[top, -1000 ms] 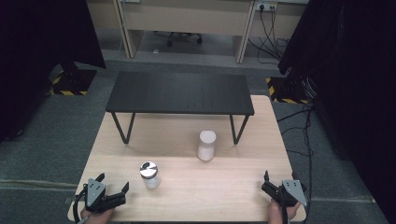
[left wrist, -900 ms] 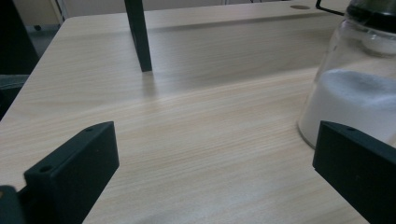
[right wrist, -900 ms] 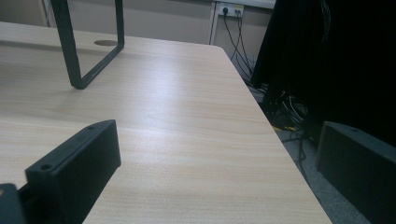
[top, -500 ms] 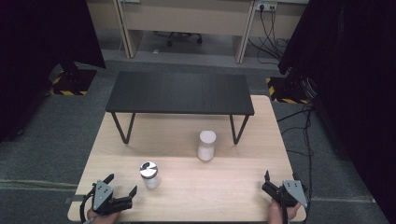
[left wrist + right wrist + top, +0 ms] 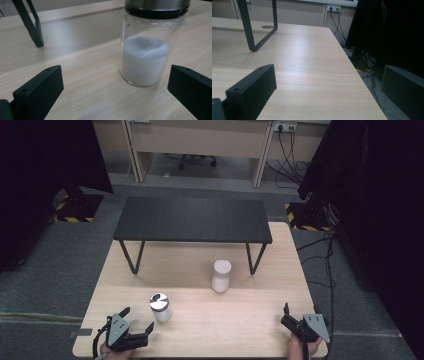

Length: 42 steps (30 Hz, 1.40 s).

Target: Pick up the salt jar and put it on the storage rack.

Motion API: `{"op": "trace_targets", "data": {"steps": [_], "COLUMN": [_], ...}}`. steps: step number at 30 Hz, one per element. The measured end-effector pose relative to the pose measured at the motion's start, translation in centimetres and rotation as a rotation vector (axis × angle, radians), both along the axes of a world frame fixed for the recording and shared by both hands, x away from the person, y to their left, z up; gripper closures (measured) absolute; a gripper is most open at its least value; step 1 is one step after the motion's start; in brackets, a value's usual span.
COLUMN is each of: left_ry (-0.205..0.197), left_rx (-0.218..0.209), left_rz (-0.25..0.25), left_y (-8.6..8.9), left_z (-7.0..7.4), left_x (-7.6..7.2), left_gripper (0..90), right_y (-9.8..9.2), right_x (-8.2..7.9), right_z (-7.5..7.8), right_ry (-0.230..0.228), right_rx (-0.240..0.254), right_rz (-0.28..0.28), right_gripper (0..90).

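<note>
Fingers spread wide, left gripper (image 5: 134,329) lines up on salt jar (image 5: 161,307), apparently pre-grasp; right gripper (image 5: 294,322) waits open on table (image 5: 240,330).

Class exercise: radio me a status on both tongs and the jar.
Left tongs open, facing glass jar, not touching. Right tongs open, empty. Jar upright, lidded. Path unobstructed.

- Left gripper (image 5: 136,321): black body, grey three-cornered top plate, black cable.
- Right gripper (image 5: 287,317): black, grey plate.
- Jaws: flat black blocks with small screw holes.
</note>
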State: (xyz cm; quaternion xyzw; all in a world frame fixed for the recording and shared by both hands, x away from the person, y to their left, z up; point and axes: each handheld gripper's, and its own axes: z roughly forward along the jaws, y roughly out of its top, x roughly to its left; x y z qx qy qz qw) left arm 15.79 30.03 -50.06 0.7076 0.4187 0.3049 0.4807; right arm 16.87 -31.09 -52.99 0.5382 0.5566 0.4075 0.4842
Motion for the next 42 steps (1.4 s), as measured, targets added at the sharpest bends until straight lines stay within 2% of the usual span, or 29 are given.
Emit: {"op": "trace_targets", "data": {"steps": [12, 14, 17, 20, 24, 30, 42], "left_ry": [0.011, 0.018, 0.023, 0.034, 0.038, 0.043, 0.049], "left_rx": [0.005, 0.022, 0.024, 0.014, 0.022, -0.001, -0.001], "left_rz": [-0.043, -0.041, -0.036, -0.032, -0.031, -0.032, -0.017], "left_y": [-1.9, -2.4, -2.7, -3.0, -3.6, -4.1, -5.3], "left_z": [0.4, 0.5, 0.7, 0.9, 1.2, 1.4, 1.9], "left_x": [0.7, 0.8, 1.1, 1.5, 1.9, 2.5, 3.5], "left_gripper": [0.0, 0.0, 0.0, 0.0, 0.0, 0.0, 4.9], "right_y": [-0.1, -0.1, -0.1, -0.1, -0.1, -0.2, -0.2], "right_x": [-0.1, -0.1, -0.2, -0.2, -0.2, -0.2, -0.2], "right_z": [-0.1, -0.1, -0.2, -0.2, -0.2, -0.2, -0.2], "right_ry": [-0.010, -0.011, -0.013, -0.014, -0.015, -0.014, -0.015], "right_rx": [0.009, 0.009, 0.009, 0.009, 0.009, 0.009, 0.007], "right_rz": [0.000, 0.001, 0.001, 0.002, 0.002, 0.007, 0.011], "right_gripper": [0.2, 0.2, 0.2, 0.2, 0.2, 0.2, 0.2]}}
